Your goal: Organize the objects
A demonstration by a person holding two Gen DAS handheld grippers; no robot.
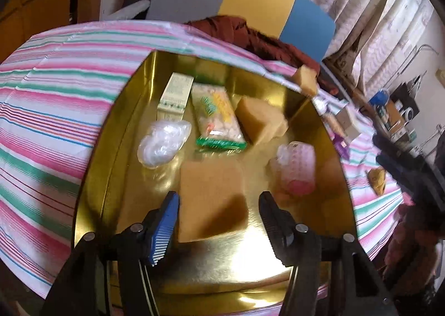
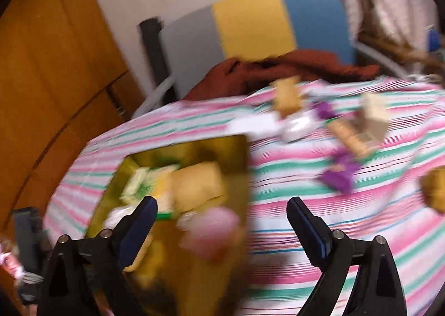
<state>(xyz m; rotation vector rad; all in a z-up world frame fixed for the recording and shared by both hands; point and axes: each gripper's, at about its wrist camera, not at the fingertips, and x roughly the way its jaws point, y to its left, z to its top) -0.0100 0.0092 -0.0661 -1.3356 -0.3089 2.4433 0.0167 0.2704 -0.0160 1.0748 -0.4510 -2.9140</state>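
Note:
A gold metal tray (image 1: 116, 149) sits on the striped tablecloth. In it lie a flat tan sponge (image 1: 211, 199), a second sponge block (image 1: 261, 121), a green-edged snack packet (image 1: 217, 118), a small white carton (image 1: 175, 93), a crumpled clear bag (image 1: 164, 143) and a pink wrapped roll (image 1: 297, 171). My left gripper (image 1: 219, 224) is open, hovering over the flat sponge. My right gripper (image 2: 222, 221) is open and empty above the tray's right edge (image 2: 244, 165); that view is blurred.
Loose items lie on the cloth right of the tray: a sponge piece (image 2: 286, 93), a purple wrapper (image 2: 339, 176), a beige box (image 2: 375, 118), a white packet (image 2: 297, 124), a yellow-brown lump (image 2: 435, 190). A grey-yellow-blue chair back (image 2: 253, 21) with a rust cloth stands behind.

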